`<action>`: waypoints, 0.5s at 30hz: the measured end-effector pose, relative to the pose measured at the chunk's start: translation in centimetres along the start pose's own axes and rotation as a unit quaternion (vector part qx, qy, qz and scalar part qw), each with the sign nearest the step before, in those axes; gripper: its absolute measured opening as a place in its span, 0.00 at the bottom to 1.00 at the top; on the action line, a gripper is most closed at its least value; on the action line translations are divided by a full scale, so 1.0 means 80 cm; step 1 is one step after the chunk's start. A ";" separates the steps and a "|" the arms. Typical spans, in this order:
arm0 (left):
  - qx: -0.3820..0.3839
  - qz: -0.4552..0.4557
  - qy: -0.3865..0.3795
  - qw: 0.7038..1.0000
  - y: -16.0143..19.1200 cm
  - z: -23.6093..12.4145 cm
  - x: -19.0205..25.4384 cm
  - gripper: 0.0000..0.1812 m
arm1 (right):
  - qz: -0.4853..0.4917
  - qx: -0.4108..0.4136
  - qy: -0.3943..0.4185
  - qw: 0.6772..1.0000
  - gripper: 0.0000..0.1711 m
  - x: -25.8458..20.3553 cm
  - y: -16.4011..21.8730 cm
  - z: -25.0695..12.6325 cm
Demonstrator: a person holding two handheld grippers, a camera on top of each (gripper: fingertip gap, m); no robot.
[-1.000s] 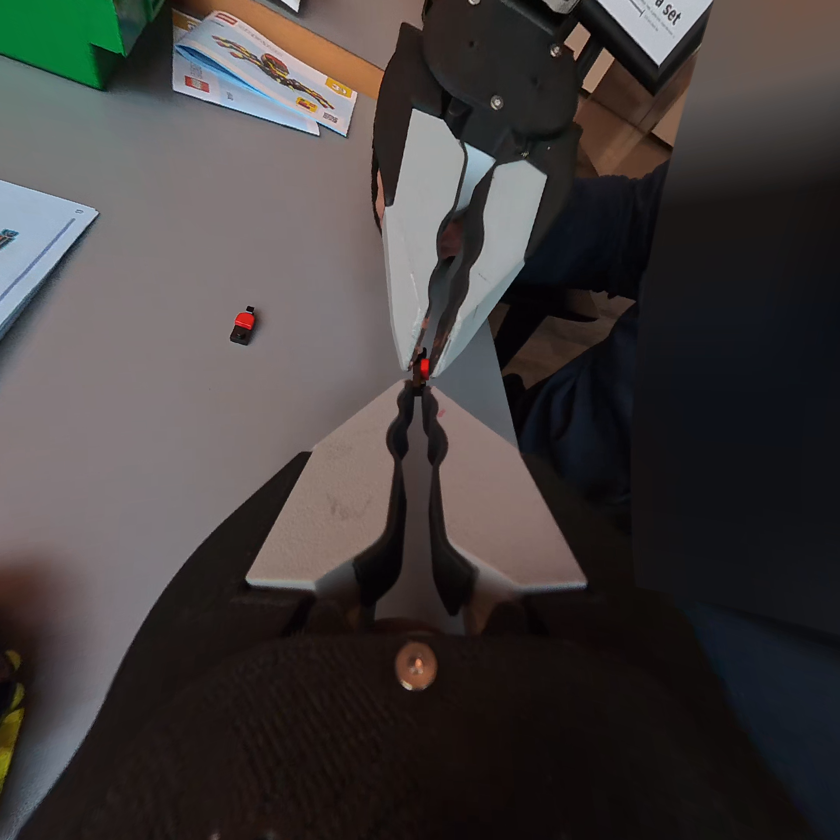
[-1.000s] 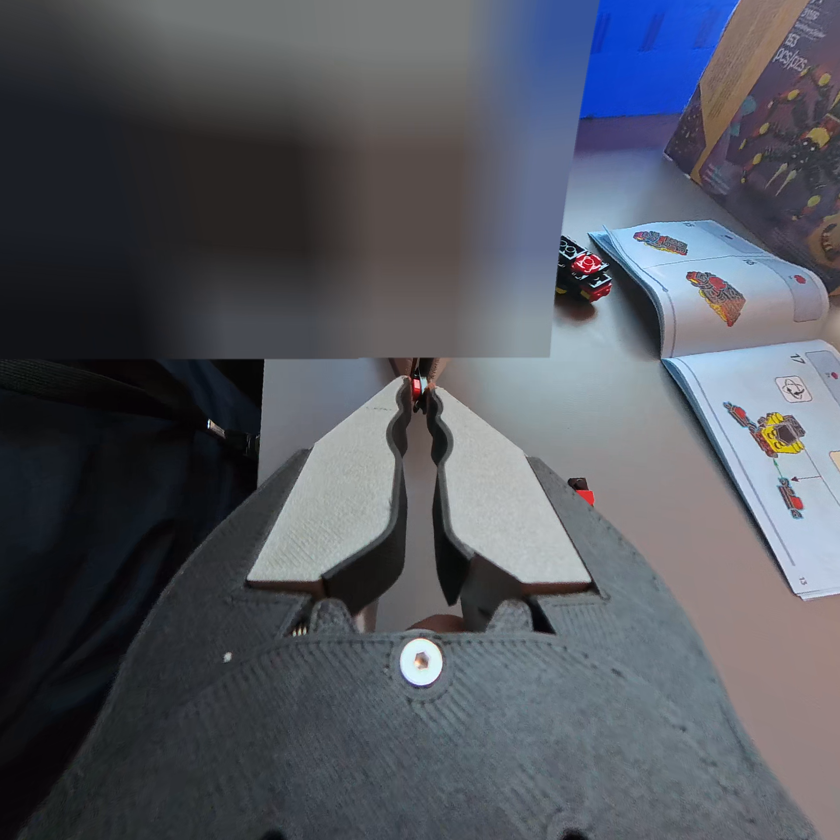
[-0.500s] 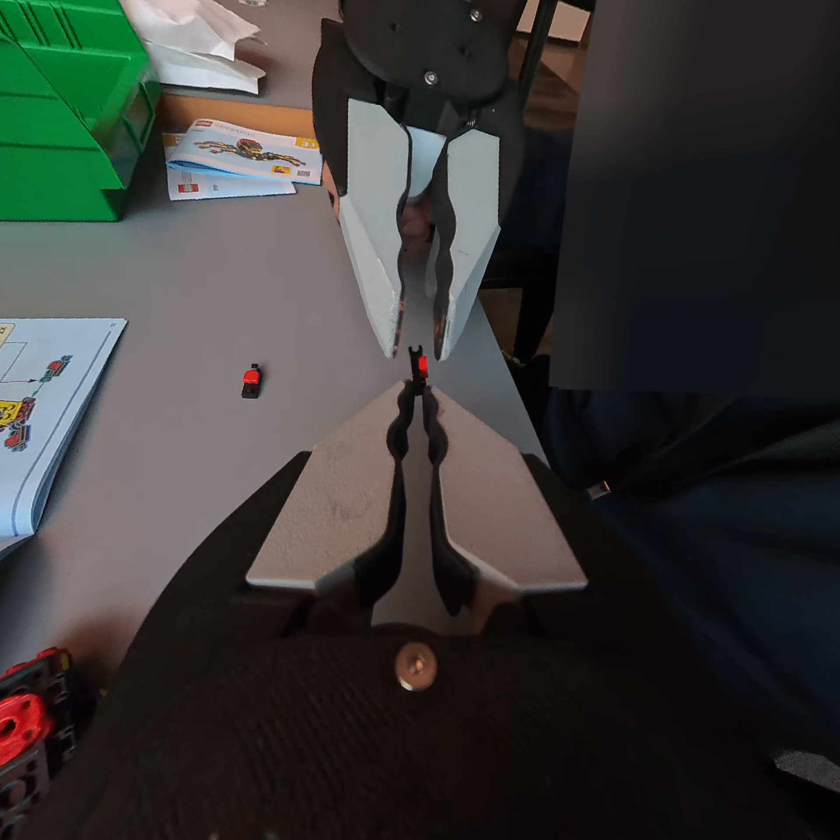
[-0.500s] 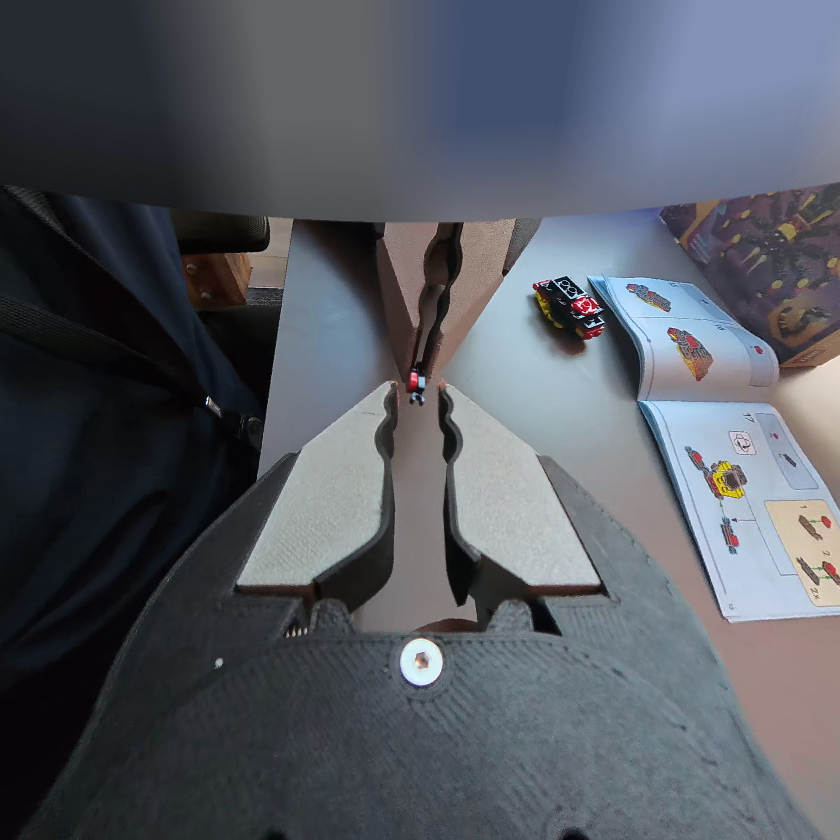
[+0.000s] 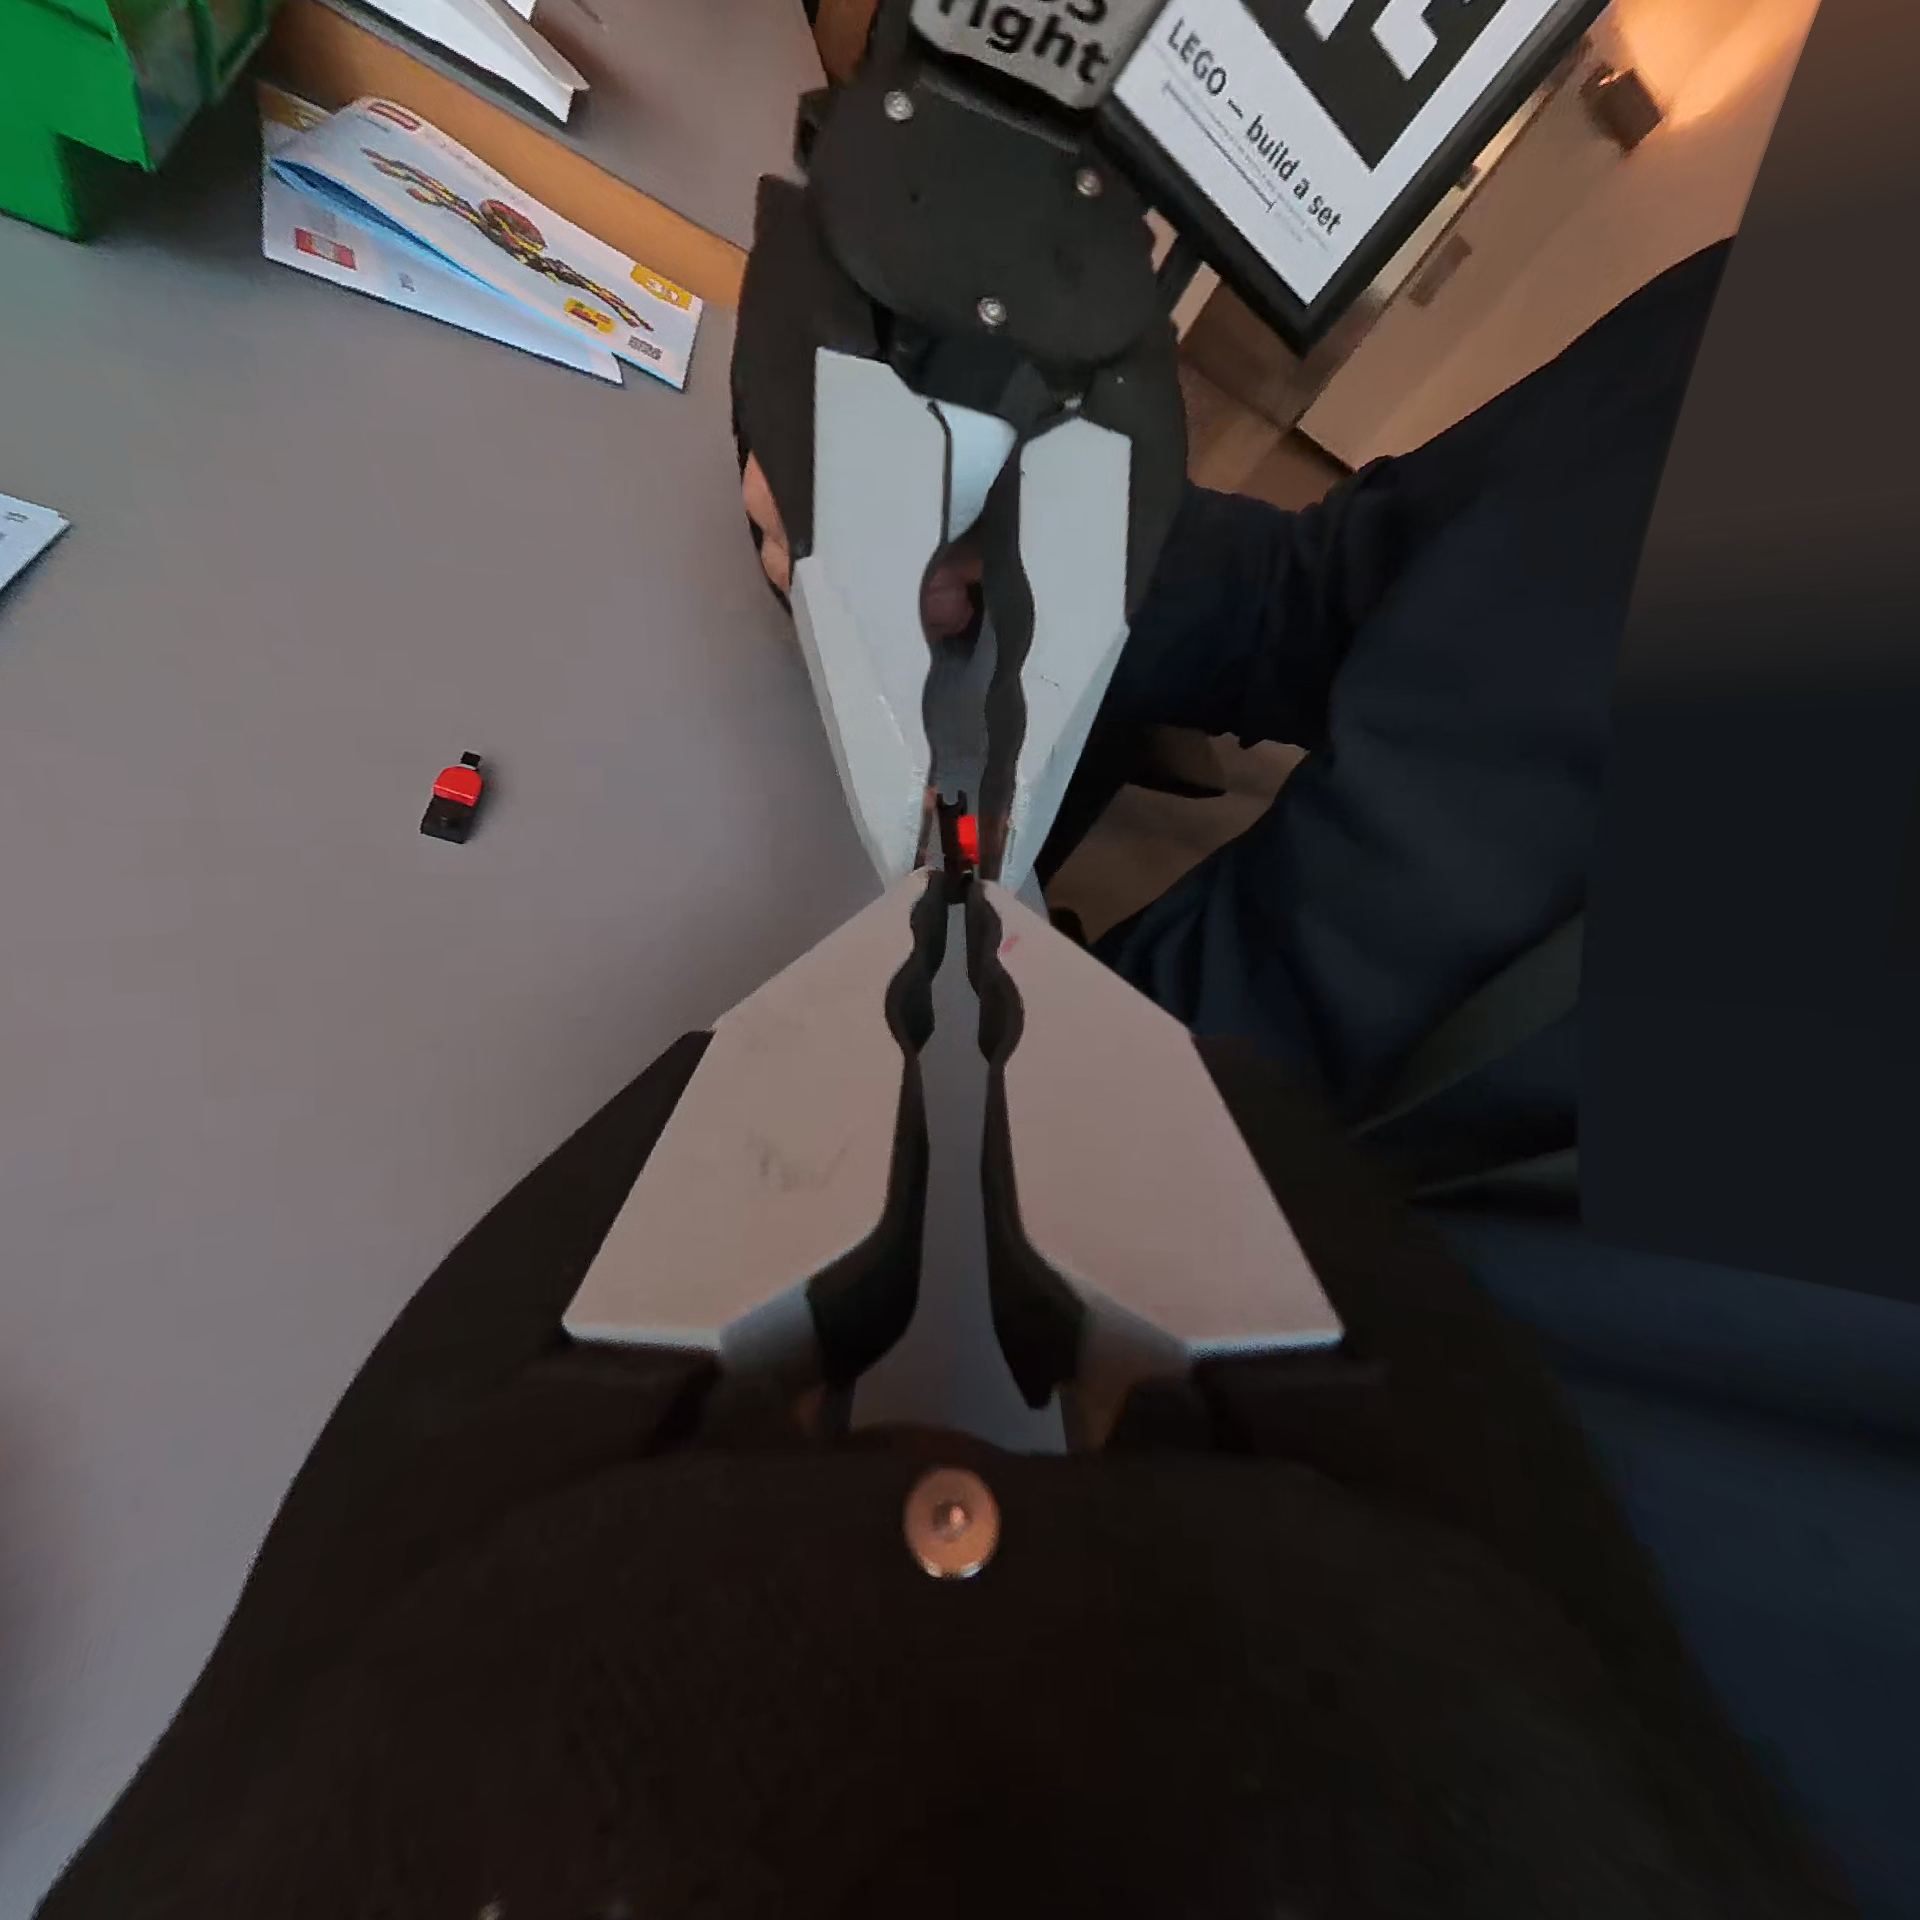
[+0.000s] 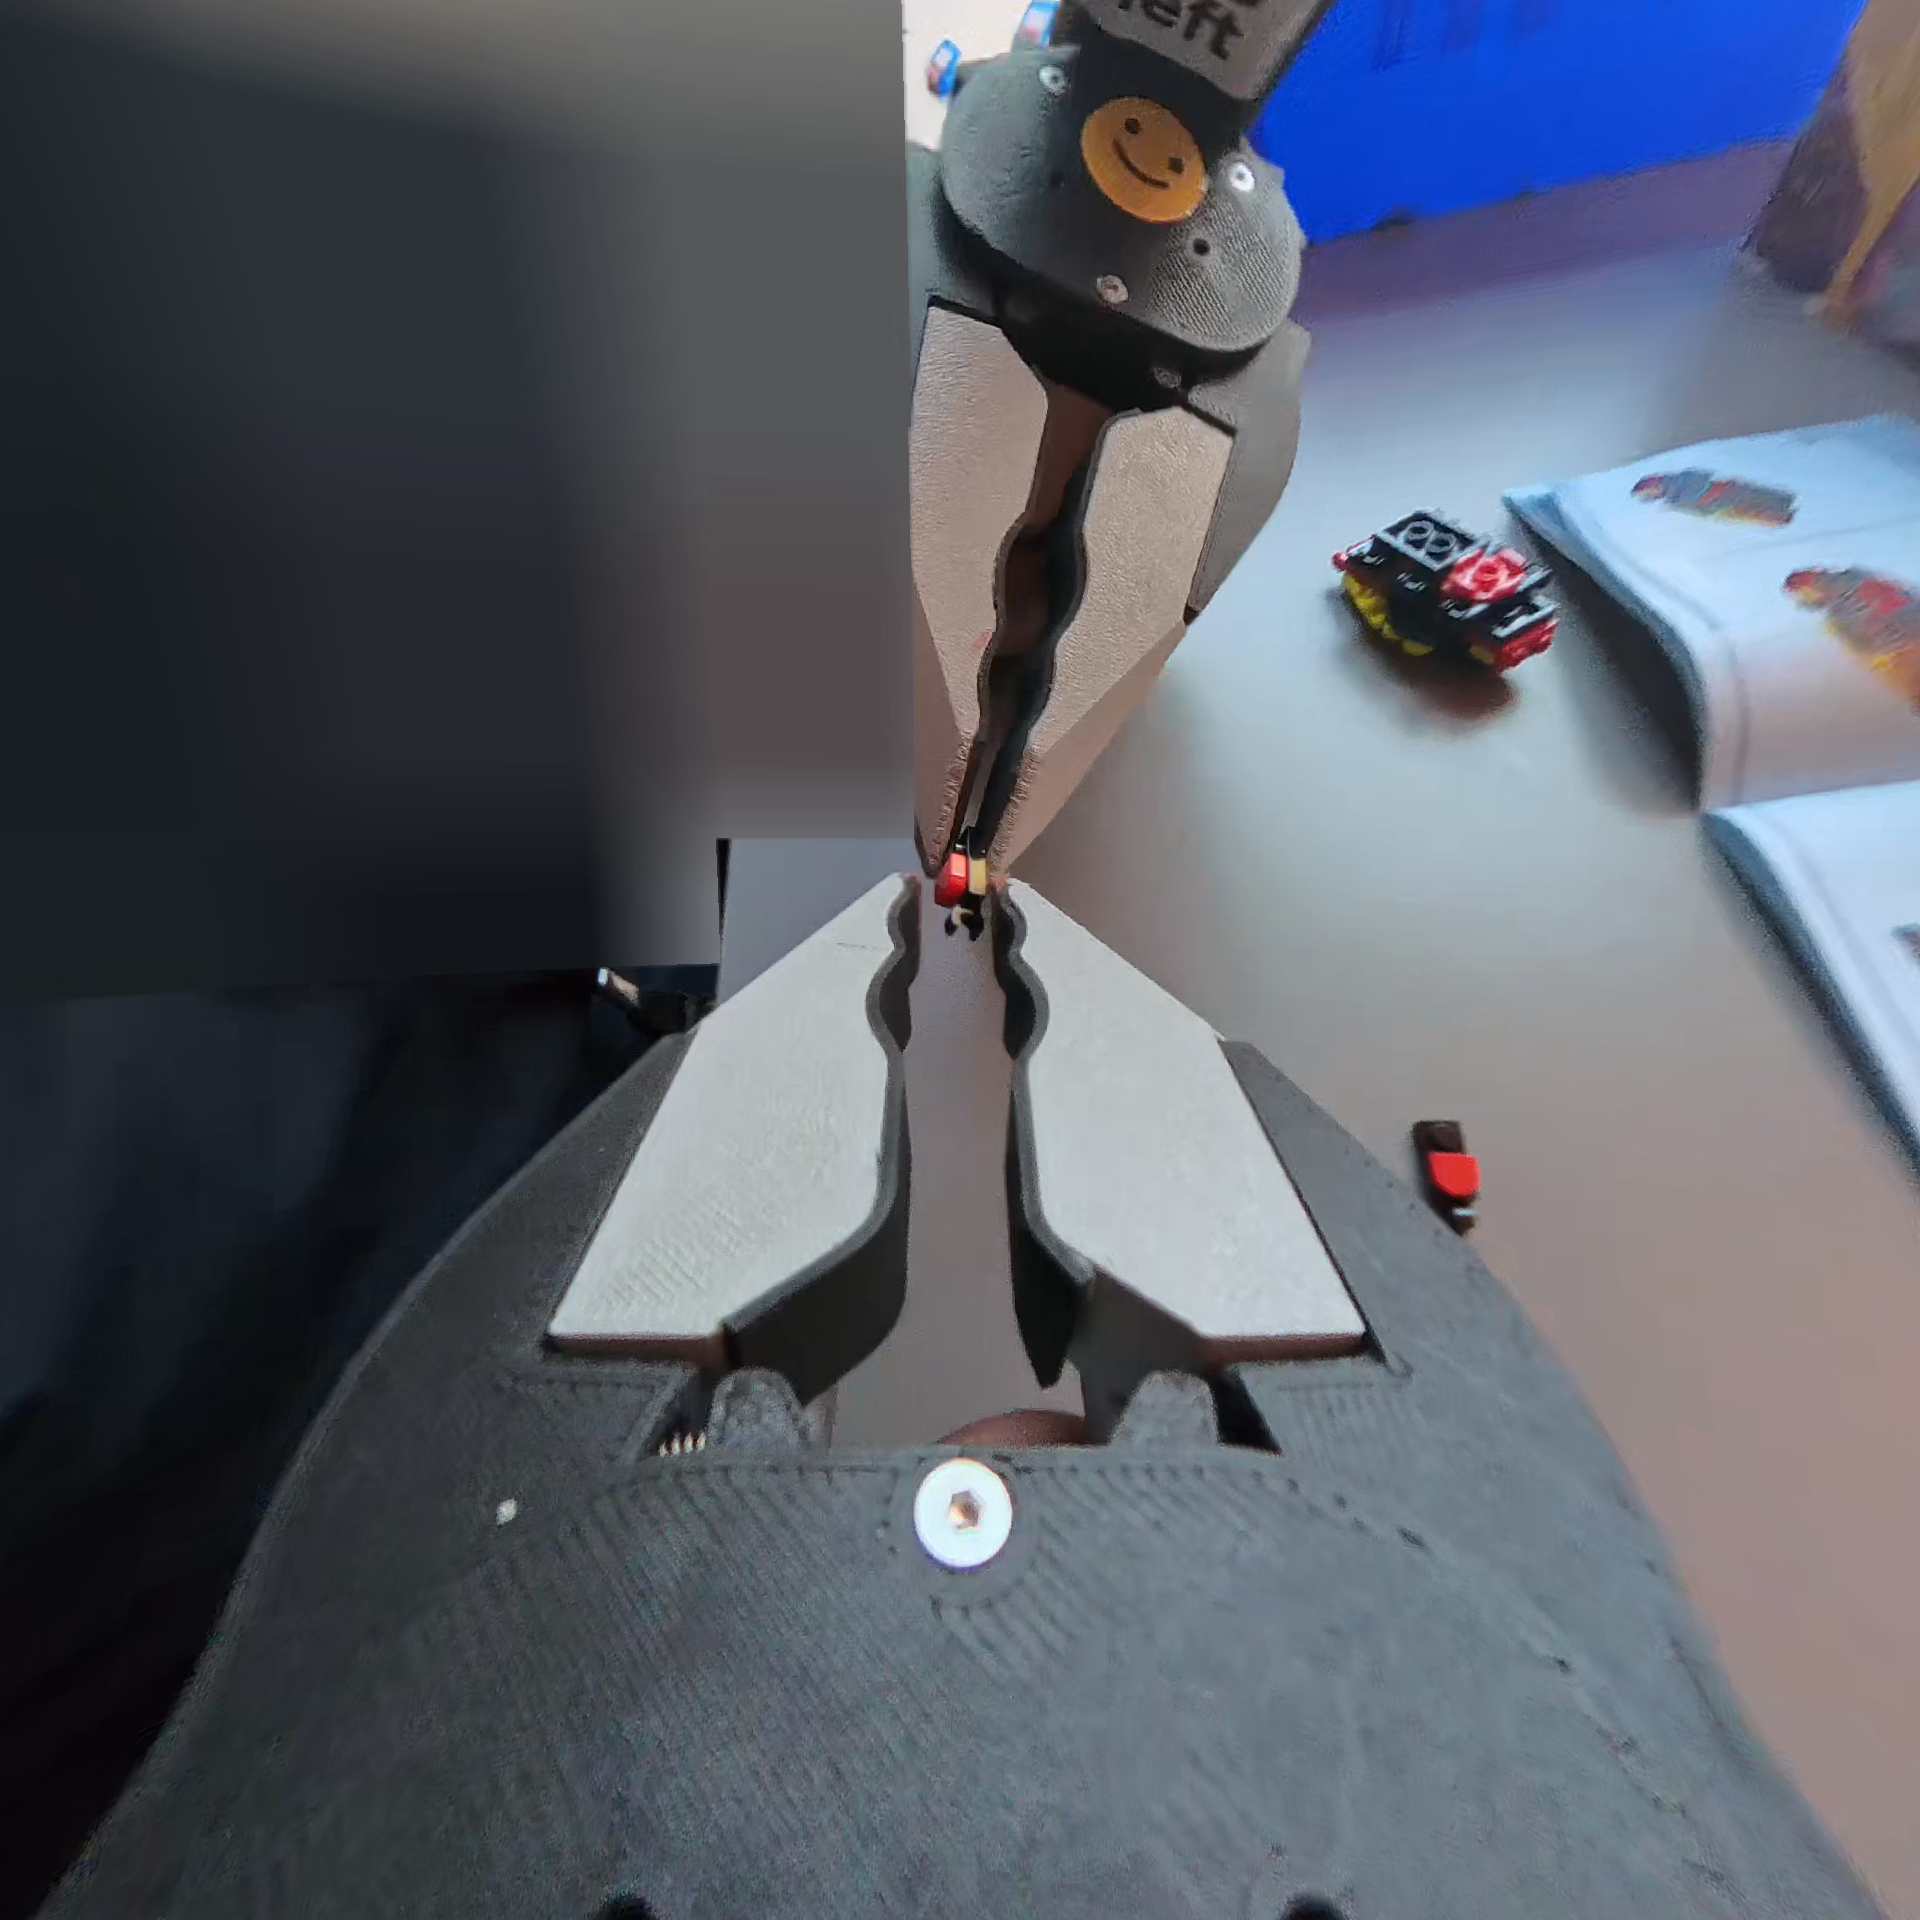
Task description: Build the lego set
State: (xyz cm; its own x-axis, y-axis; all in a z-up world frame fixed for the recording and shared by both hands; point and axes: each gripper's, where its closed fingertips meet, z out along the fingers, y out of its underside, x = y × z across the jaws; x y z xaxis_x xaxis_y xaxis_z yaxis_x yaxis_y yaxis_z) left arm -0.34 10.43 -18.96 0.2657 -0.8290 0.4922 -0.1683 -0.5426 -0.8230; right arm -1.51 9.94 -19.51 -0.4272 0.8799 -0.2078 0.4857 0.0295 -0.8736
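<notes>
the left tool (image 5: 954, 902) had its fingertips pressed together on a small red and black lego piece (image 5: 960, 836), held in the air above the near edge of the grey tabletop (image 5: 312, 582). the piece's long axis ran along the left tool's fingers, with its free black end pointing toward the right tool (image 5: 961, 831). in the right wrist view the same piece (image 6: 958, 896) showed a red block on one side and a black clip end reaching into the gap of the right tool (image 6: 954, 902). the right tool's fingers stood slightly spread around that end, and contact with the piece could not be confirmed. the two tools met tip to tip, nearly in one line.

a second red and black lego piece (image 5: 454, 796) lay flat on the tabletop, well apart from both tools, its long axis roughly parallel to the tools. a partly built black, red and yellow lego model (image 6: 1446, 600) sat on the tabletop just beside an open instruction booklet (image 6: 1766, 623), which was cut off by the frame edge. another booklet (image 5: 468, 234) lay closed farther off, near a green bin (image 5: 73, 114), also cut off. the base of the held piece was hidden between the left fingertips. a dark blue sleeve (image 5: 1351, 623) showed behind the right tool.
</notes>
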 end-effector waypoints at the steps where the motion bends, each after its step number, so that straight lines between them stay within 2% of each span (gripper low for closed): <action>1: 0.001 0.004 -0.002 1.000 -0.001 -0.001 0.000 0.01 | 0.025 0.005 -0.011 1.000 0.05 0.000 -0.001 0.000; 3: 0.001 0.011 -0.009 1.000 -0.001 -0.001 -0.002 0.01 | 0.045 0.007 -0.019 0.999 0.03 0.002 0.000 0.000; 13: -0.059 0.026 -0.030 0.997 0.021 0.002 -0.007 0.00 | 0.000 -0.077 -0.012 0.997 0.01 -0.001 0.021 0.011; 15: -0.048 0.014 -0.033 0.998 0.017 -0.003 -0.012 0.00 | 0.026 -0.063 -0.016 0.998 0.01 0.004 0.016 0.012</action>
State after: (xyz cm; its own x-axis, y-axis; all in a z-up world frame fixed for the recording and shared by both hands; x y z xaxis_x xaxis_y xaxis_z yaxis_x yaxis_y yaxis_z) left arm -1.05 10.50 -20.48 0.3218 -0.8344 0.4474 -0.2648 -0.5330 -0.8036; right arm -1.75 9.84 -21.13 -0.4226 0.8658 -0.2678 0.5991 0.0452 -0.7994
